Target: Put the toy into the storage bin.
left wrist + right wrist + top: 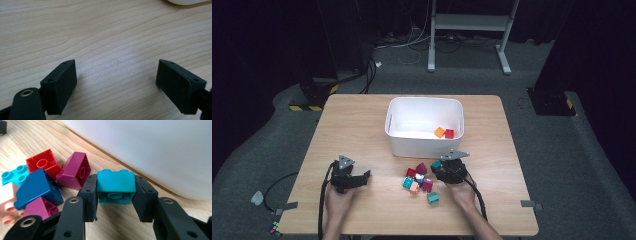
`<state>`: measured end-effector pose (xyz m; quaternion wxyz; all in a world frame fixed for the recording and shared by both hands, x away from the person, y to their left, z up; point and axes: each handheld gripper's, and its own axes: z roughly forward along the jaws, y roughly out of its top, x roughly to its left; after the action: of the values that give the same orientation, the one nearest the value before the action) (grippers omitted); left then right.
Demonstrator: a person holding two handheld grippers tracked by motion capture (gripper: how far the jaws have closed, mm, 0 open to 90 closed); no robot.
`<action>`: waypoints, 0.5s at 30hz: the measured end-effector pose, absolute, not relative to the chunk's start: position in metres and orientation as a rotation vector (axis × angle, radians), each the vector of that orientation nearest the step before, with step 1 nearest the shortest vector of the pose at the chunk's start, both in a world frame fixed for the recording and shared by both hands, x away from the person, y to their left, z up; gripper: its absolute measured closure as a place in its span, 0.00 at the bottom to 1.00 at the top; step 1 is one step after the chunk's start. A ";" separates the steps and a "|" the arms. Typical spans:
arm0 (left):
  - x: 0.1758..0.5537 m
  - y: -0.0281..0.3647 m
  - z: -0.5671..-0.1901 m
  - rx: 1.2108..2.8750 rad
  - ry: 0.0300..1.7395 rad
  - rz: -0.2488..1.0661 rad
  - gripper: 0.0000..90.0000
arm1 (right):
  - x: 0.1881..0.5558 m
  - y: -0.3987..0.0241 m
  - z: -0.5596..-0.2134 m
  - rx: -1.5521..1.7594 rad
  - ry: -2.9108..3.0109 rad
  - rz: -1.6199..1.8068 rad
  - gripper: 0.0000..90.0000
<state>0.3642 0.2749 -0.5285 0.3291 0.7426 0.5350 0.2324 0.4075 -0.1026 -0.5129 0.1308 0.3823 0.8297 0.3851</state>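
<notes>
My right claw (115,202) is clamped on a teal brick (115,186), both pads pressing its sides just in front of the white bin (155,150), whose wall fills the space behind it. Beside it lie loose bricks, a magenta one (75,171), a red one (43,162) and a blue one (37,187), the pink one (7,202) cut off at the edge. My left claw (116,82) rests with jaws wide apart over bare table (105,32)

Left tongs (361,176), right tongs (437,166): black, blocky flat pads, brass-ringed screw holes, grey triangular top plates, black cables trailing toward 6 o'clock.
</notes>
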 end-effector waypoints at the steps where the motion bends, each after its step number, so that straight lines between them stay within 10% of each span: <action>1: 0.364 0.275 -0.529 1.943 1.400 0.608 0.19 | 0.407 -0.104 -0.512 1.105 2.413 1.120 0.65; 15: 0.364 0.275 -0.529 1.943 1.399 0.607 0.19 | 0.401 -0.113 -0.501 1.045 2.424 1.156 0.65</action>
<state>0.3642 0.2748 -0.5285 0.3294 0.7427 0.5349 0.2321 0.4008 -0.1130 -0.5008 0.1296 0.3595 0.8342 0.3976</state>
